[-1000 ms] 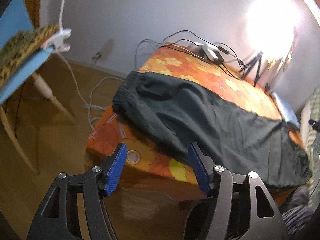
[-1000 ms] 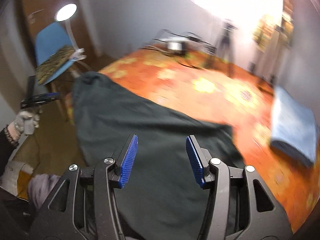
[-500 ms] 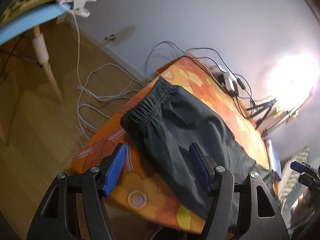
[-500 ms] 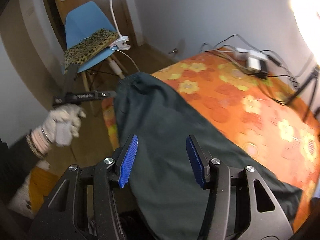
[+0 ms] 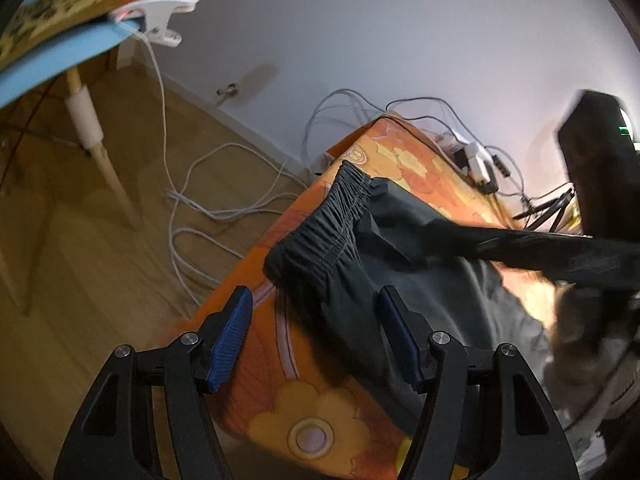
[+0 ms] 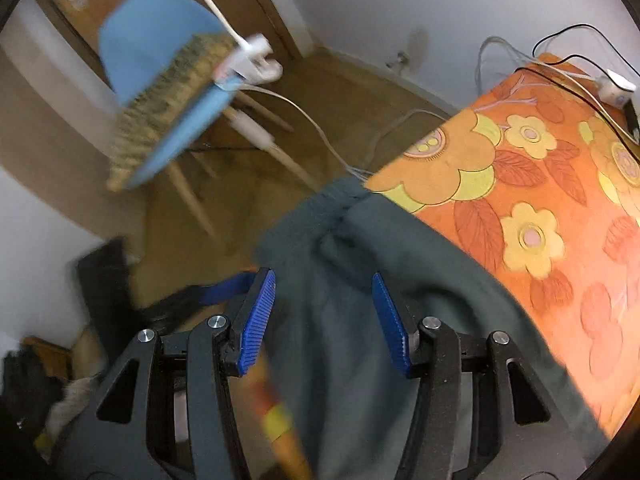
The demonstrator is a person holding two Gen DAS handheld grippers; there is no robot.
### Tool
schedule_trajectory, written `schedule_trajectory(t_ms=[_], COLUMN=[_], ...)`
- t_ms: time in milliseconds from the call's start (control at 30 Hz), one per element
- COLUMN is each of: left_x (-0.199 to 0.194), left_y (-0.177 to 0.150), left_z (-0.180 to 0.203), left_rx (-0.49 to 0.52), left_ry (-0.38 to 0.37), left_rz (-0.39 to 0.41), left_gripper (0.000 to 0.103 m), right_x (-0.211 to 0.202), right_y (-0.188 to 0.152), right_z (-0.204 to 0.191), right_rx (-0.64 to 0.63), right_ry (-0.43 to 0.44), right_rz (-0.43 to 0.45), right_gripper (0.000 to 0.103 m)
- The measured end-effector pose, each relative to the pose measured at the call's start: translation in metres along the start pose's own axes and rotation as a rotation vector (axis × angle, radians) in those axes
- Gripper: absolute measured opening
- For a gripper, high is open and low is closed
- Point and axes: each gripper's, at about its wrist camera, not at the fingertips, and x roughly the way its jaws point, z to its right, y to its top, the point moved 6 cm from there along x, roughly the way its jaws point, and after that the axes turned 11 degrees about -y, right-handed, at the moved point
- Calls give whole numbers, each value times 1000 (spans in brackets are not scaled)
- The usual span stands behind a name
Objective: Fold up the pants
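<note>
A: Where are the dark grey-green fabric pants (image 5: pixel 404 248) at this moment?

B: They lie flat on the bed with the orange flowered cover (image 6: pixel 532 184). The gathered elastic waistband (image 5: pixel 320 232) is at the corner of the bed, almost at its edge, above the wooden floor (image 5: pixel 100 264). The legs run away along the bed, out of view.

A: And the 2 tools?

B: The left gripper with blue ribbed pads (image 5: pixel 316 340) is released; its jaws stand apart and nothing is between the pads. It hangs just in front of the near end of the waistband. The right gripper with the same blue pads (image 6: pixel 324 316) is also parted and empty. It is above the cloth near the waistband, and its picture is blurred.

A: Why are both at the same end?

B: I think each one takes 1 corner of the waistband, so the pants can be lifted evenly and folded. That the jaws are wide suits a thick gathered hem.

A: Any risk?

B: The white cables (image 5: pixel 208 208) on the floor and the blue chair with a leopard-pattern cushion (image 6: pixel 160 92) are beside the bed, but well apart from the cloth. The cover could be pinched together with the hem.
</note>
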Motion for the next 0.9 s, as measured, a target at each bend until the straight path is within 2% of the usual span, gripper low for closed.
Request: schedule_trajectory(t_ms=[100,133,167,233,333,400,433,467,500,567,700,800,900], left_x=[5,6,7,10,15,16,16,16,17,16,12,12,14], left_y=[4,5,6,8,10,10,10,10,9,9,10,10,7], left_z=[-2,-3,-4,-4,-1,0,0,1,-1,0,16,32,48], left_rx=[15,13,8,0,1,-11,-18,-28,-42,-51,35,108,189], left_ry=[11,11,9,-1,-4,1,7,15,19,24,54,76,100], left_rz=[-9,-6,-6,-3,18,41,57,65,71,97,134,145,147], left_gripper=[65,65,65,65,65,61,55,33,22,20,15,14,13], right_x=[30,34,31,32,30,31,31,31,29,29,17,-7,-16], right_y=[-8,-9,-8,-8,-7,-7,-7,-7,-6,-5,0,16,32], right_z=[20,27,32,43,48,48,47,47,49,50,53,47,30], right_rx=[-8,-1,-5,5,20,12,10,9,12,25,93,181,173], right_ry=[-130,-156,-170,-194,-151,-144,-140,-131,-123,-102,-5,141,159], right_rz=[-62,-73,-43,-41,-40,-40,-43,-48,-52,-64,-71,-29,-6], right_gripper=[53,48,46,46,46,46,47,47,48,48,48,58,66])
